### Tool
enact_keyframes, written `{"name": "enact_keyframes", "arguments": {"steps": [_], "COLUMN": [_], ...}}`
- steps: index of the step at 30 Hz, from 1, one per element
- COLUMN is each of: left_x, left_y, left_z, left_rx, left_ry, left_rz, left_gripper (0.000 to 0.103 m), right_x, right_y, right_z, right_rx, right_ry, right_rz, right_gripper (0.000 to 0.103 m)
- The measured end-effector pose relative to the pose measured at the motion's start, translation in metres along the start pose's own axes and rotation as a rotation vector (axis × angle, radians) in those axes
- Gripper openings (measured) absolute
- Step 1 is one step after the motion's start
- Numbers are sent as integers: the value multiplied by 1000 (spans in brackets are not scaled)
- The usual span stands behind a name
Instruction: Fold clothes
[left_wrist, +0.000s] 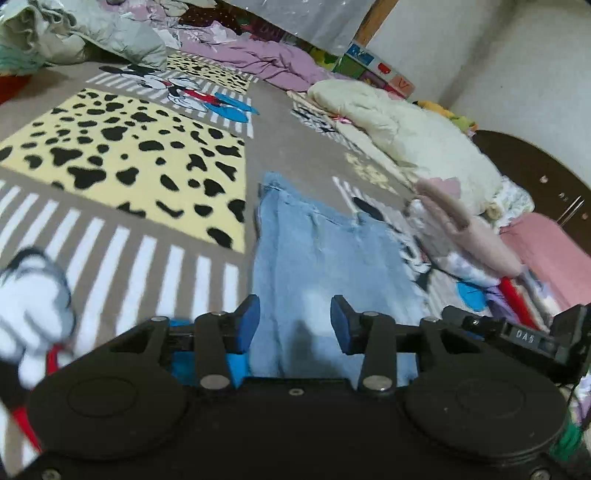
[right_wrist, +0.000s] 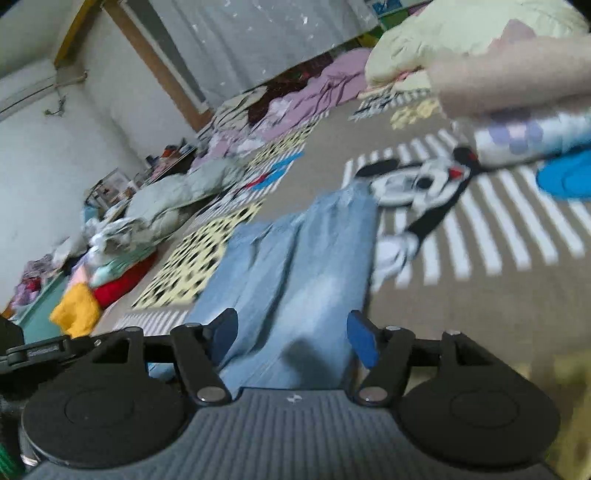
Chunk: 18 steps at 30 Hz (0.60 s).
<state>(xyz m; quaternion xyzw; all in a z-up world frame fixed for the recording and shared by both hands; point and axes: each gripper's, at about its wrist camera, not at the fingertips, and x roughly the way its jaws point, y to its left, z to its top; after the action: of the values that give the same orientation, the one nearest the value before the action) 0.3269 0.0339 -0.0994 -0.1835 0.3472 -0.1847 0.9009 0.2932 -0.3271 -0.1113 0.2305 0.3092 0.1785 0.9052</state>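
Denim in a pale blue wash, a pair of jeans (left_wrist: 317, 254) lies flat on a cartoon-print blanket (left_wrist: 122, 155), stretching away from both cameras, with its near end running under the two claws. The left claw (left_wrist: 294, 325) hangs low over that near end, its blue-padded fingers (left_wrist: 248, 325) spread apart with the denim showing in the gap between them and nothing pinched. The right claw (right_wrist: 291, 338) hovers over the same garment a little further right, its fingers (right_wrist: 364, 341) spread wider, the jeans (right_wrist: 291, 258) passing below them but not gripped. The blanket (right_wrist: 480, 317) carries a yellow patch with black spots to the left of the jeans, white stripes on grey-brown, and a cartoon mouse figure (right_wrist: 417, 184) beside the far right edge of the denim. To the right, a stack of folded clothes (left_wrist: 461, 236) topped by a fuzzy pink piece sits near the jeans, with cream bedding (left_wrist: 402, 122) beyond it. Far across the blanket, purple bedding (left_wrist: 266, 59) lies rumpled, and a pale green quilt (left_wrist: 110, 37) is bunched at the far left. Both views are blurred.
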Motion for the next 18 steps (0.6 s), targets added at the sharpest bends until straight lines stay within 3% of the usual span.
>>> {"name": "enact_keyframes", "arguments": {"steps": [2,7,8,9,11,12,14,18], "left_x": [14,36,37,38,39,38,36,24], "left_y": [2,0,0,-1,-3,-4,-6,-7], "left_z": [2,-2,-2,-3,-5,-6,-8,-4], "left_rx": [24,90,98,103,115,124,144,155], "left_ry": [22,73,73,72,71,68,61,31], "left_rz": [-5,15,17,17,13,13,19,13], "left_gripper": [35,30,26,13,3,1,0,0], "right_x": [11,28,30,31,32,31,29,24], "right_y": [-12,-20,-19,-18,-15,-13,-9,-3], "right_z": [4,-2,-3,-5,-7,-7,-7,-4], "right_rx": [15,-2,-8,-12,-25,-35,-53,-81], "right_ry": [8,54,56,55,56,54,47,7], "right_rz": [-35,16,19,20,18,17,20,9], "right_gripper": [66,58,55,53,41,40,27,18]}}
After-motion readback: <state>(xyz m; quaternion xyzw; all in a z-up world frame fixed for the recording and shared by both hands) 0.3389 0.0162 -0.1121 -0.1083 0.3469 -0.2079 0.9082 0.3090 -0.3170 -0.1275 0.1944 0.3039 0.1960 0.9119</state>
